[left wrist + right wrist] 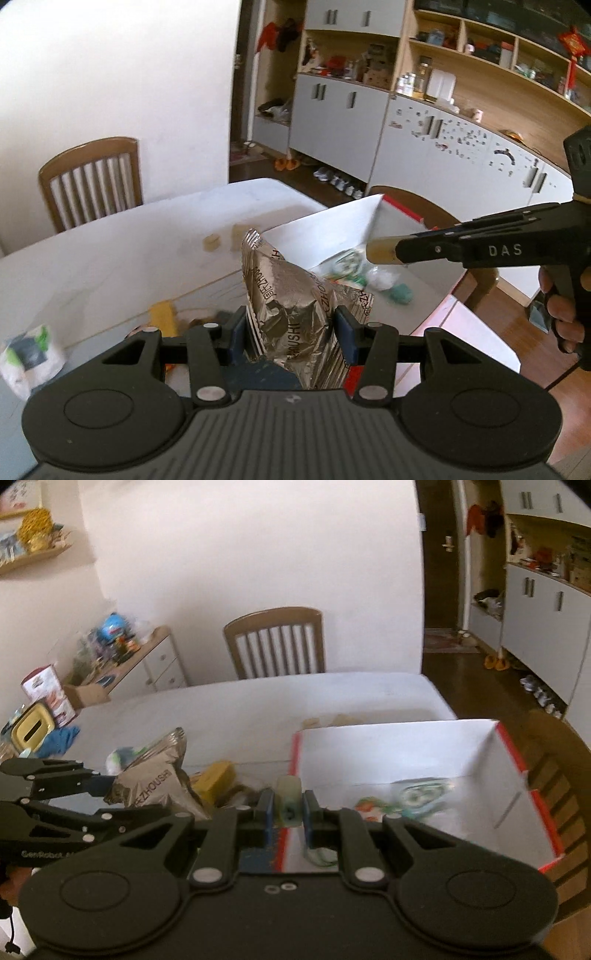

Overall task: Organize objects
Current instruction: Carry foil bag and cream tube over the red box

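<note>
Your left hand-held gripper clamps the silver foil snack bag upright, clear of the tabletop; your right hand-held gripper pinches a small pale object, both aimed toward the white red-edged box beyond, likely for dropping in

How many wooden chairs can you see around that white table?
2. One slat-backed wooden chair stands at the white table's far side by the wall; another wooden chair sits beside the white cardboard box. Others may be hidden.

Silver foil packet (crumpled) between left gripper jaws, white box beyond, over table.
</note>
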Motion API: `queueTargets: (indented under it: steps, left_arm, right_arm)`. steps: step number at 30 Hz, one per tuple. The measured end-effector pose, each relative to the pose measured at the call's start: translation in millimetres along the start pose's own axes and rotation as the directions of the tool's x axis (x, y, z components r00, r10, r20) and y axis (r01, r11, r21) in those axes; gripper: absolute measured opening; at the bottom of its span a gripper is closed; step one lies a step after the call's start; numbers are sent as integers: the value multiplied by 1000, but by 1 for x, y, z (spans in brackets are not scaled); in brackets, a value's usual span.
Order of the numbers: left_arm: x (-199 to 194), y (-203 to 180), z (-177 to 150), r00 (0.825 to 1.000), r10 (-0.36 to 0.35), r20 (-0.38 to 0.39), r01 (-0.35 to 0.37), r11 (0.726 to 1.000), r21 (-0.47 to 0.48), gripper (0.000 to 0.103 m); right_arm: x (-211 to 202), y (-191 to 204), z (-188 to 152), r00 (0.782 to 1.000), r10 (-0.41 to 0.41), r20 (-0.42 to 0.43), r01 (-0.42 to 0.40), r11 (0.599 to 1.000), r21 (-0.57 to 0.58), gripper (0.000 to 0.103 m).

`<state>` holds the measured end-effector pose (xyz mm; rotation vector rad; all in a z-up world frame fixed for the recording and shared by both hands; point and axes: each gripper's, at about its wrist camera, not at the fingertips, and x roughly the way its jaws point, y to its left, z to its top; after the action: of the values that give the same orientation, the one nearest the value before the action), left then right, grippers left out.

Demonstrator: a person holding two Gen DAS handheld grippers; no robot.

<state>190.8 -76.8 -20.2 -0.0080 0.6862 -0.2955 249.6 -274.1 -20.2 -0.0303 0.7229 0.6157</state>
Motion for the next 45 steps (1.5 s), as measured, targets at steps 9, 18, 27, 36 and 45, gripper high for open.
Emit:
queueTargets:
  steps: [9, 18, 27, 36, 45]
  left_arm:
    - [37, -44, 27, 999, -28, -19, 29, 999, 42, 48]
    - [83, -71, 35, 996, -47, -81, 50, 998, 33, 48]
    - [135, -97, 39, 984, -40, -176, 50, 997, 51, 48]
    - [186, -116, 40, 963, -17, -267, 40, 996, 79, 48]
    - [221, -132, 38, 932, 31, -362, 24, 989, 146, 48]
  right_arm:
    - [-9, -56, 3, 999, -31, 22, 30, 999, 38, 14]
    - [-6, -109, 1, 999, -50, 4, 49, 997, 61, 14]
    - [25, -150, 2, 997, -39, -61, 43, 997, 68, 14]
    - [74, -167, 3, 989, -65, -136, 69, 997, 23, 14]
    - [110, -168, -4, 972, -82, -220, 74, 996, -44, 14]
